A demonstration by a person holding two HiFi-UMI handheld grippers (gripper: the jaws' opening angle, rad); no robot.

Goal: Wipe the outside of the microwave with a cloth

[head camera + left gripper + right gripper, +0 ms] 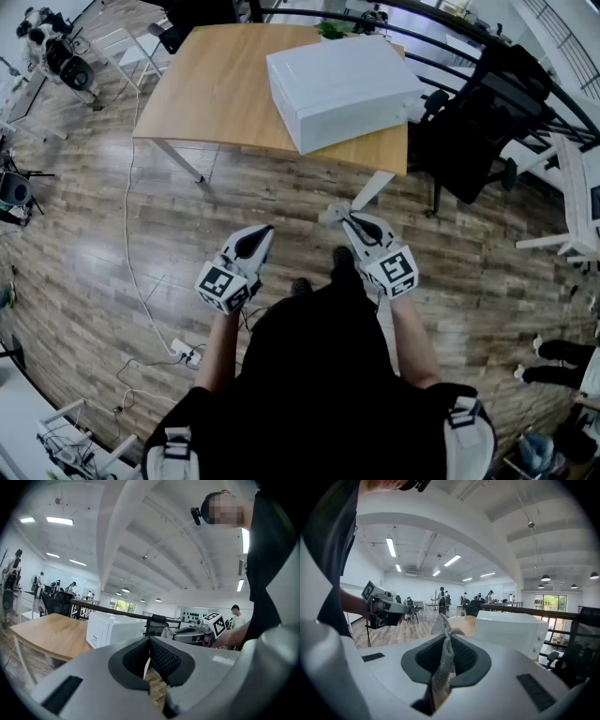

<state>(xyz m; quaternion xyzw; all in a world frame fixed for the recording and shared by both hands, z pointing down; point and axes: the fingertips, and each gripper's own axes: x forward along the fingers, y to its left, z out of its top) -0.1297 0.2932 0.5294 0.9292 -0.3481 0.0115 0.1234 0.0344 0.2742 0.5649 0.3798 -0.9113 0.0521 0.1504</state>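
The white microwave (342, 86) sits on the wooden table (216, 89) ahead of me; it also shows as a white box (112, 628) in the left gripper view and as a white box (511, 630) in the right gripper view. My right gripper (345, 219) is shut on a grey cloth (443, 660), whose end sticks out past the jaws (331, 214). My left gripper (263, 232) is shut with nothing in it. Both grippers hang over the floor, short of the table's near edge.
A black office chair (478, 122) stands right of the table. A white cable and a power strip (186, 352) lie on the wood floor at the left. A white desk (577, 187) and a person's legs (562, 356) are at the far right.
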